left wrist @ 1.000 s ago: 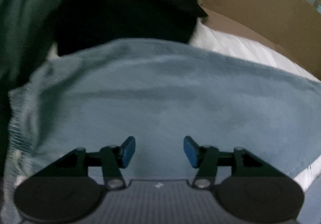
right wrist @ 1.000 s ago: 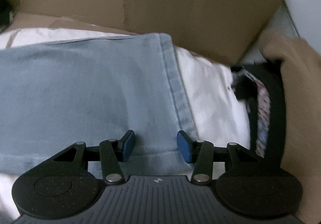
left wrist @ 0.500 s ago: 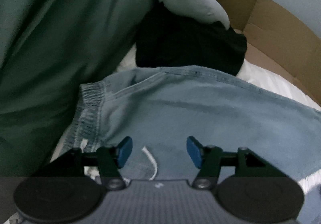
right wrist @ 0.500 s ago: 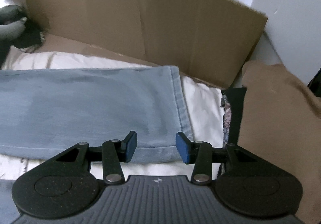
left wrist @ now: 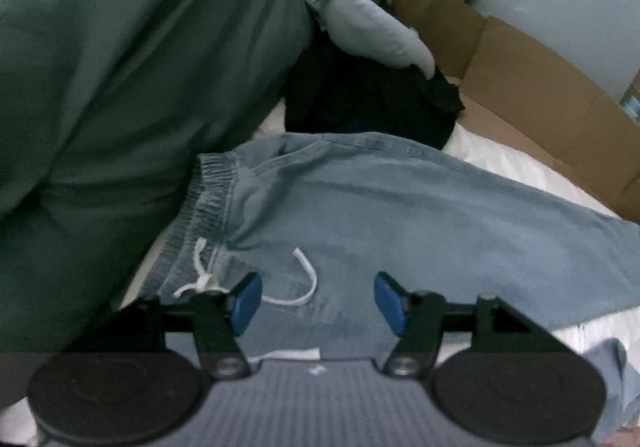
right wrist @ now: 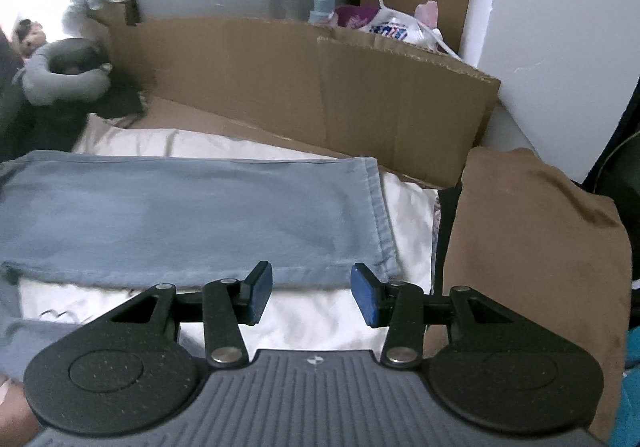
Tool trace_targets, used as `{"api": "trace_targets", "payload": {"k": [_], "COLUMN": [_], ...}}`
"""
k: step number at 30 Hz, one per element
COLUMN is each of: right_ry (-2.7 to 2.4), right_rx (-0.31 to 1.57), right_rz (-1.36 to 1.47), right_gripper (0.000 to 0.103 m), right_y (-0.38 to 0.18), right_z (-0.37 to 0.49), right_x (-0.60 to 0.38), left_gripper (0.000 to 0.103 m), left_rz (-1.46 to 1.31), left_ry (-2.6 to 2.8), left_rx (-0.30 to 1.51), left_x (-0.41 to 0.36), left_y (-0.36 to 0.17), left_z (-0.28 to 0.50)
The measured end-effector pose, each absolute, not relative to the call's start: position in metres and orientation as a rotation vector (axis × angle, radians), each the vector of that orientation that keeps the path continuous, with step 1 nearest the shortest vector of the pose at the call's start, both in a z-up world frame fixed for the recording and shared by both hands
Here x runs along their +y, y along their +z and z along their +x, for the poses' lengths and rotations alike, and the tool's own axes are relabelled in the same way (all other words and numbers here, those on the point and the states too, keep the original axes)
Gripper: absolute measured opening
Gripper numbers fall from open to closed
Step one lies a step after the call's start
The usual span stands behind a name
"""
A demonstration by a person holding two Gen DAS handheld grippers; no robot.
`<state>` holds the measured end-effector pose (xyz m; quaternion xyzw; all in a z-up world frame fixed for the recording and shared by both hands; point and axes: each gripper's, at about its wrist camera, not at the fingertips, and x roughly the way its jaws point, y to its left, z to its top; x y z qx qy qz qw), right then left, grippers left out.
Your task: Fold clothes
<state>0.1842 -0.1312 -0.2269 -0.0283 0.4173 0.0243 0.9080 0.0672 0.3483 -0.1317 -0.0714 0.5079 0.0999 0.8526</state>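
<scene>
Below, pale denim trousers (left wrist: 400,215) lay flat on a white bed sheet (right wrist: 320,311), waistband left, hem right. Left gripper (left wrist: 318,301), just opening, and right gripper (right wrist: 311,293) both hung apart, holding nothing. Likely risk: the loose drawstring (left wrist: 304,279) snagging a finger. A green pillow (left wrist: 120,87), black garment (left wrist: 368,103), brown pile (right wrist: 532,247) and cardboard (right wrist: 320,87) crowded the edges.

Both wrist views above jeans (left wrist: 400,215)
</scene>
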Motion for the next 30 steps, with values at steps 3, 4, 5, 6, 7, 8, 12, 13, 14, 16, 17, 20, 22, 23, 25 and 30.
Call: {"api": "trace_targets", "payload": {"k": [3,4,5,6,7,8,12,13,14,16,17,20,22,23,25,30], "right_ry": [0.068,0.072,0.073,0.074,0.075,0.077,0.071,0.068,0.055,0.039,0.037,0.039,0.041,0.044,0.053,0.064], "right_rx": [0.867,0.867,0.867,0.865,0.862,0.86,0.838,0.832,0.836,0.843,0.841,0.852,0.864,0.878,0.893,0.962], "right_rz": [-0.042,-0.035,-0.033,-0.04,-0.047,-0.054,-0.061,-0.065,-0.058,-0.03,-0.016,-0.007,-0.013,-0.012,-0.02,0.018], "right_gripper": [0.051,0.051,0.051,0.051,0.051,0.051,0.051,0.051,0.051,0.051,0.051,0.051,0.051,0.051,0.051,0.051], "right_y": [-0.216,-0.213,-0.21,-0.208,-0.205,-0.202,-0.2,-0.201,-0.203,-0.206,-0.208,-0.22,-0.232,-0.241,-0.259,-0.311], "right_z": [0.162,0.154,0.144,0.135,0.126,0.117,0.079,0.07,0.062,0.047,0.042,0.034,0.035,0.037,0.044,0.065], "right_x": [-0.131,-0.13,-0.129,-0.128,-0.126,-0.124,-0.111,-0.108,-0.105,-0.099,-0.097,-0.087,-0.077,-0.072,-0.062,-0.046], "left_gripper": [0.066,0.068,0.069,0.072,0.074,0.079,0.083,0.083,0.083,0.083,0.083,0.084,0.084,0.084,0.084,0.081], "left_rz": [-0.135,-0.129,-0.118,-0.107,-0.096,-0.09,-0.118,-0.127,-0.13,-0.127,-0.118,-0.117,-0.123,-0.122,-0.125,-0.093], "left_ry": [0.224,0.233,0.232,0.229,0.226,0.213,0.223,0.224,0.222,0.216,0.214,0.204,0.196,0.196,0.201,0.235], "left_rx": [1.056,1.051,1.05,1.05,1.049,1.048,1.043,1.043,1.044,1.046,1.045,1.043,1.053,1.06,1.087,1.124], "left_x": [0.346,0.346,0.345,0.345,0.344,0.343,0.344,0.345,0.344,0.342,0.34,0.333,0.329,0.328,0.326,0.324], "left_y": [-0.111,-0.104,-0.097,-0.09,-0.083,-0.075,-0.056,-0.055,-0.055,-0.056,-0.058,-0.072,-0.086,-0.094,-0.115,-0.157], "left_z": [0.05,0.046,0.042,0.037,0.033,0.029,0.014,0.011,0.008,0.004,0.003,-0.004,-0.009,-0.011,-0.015,-0.028]}}
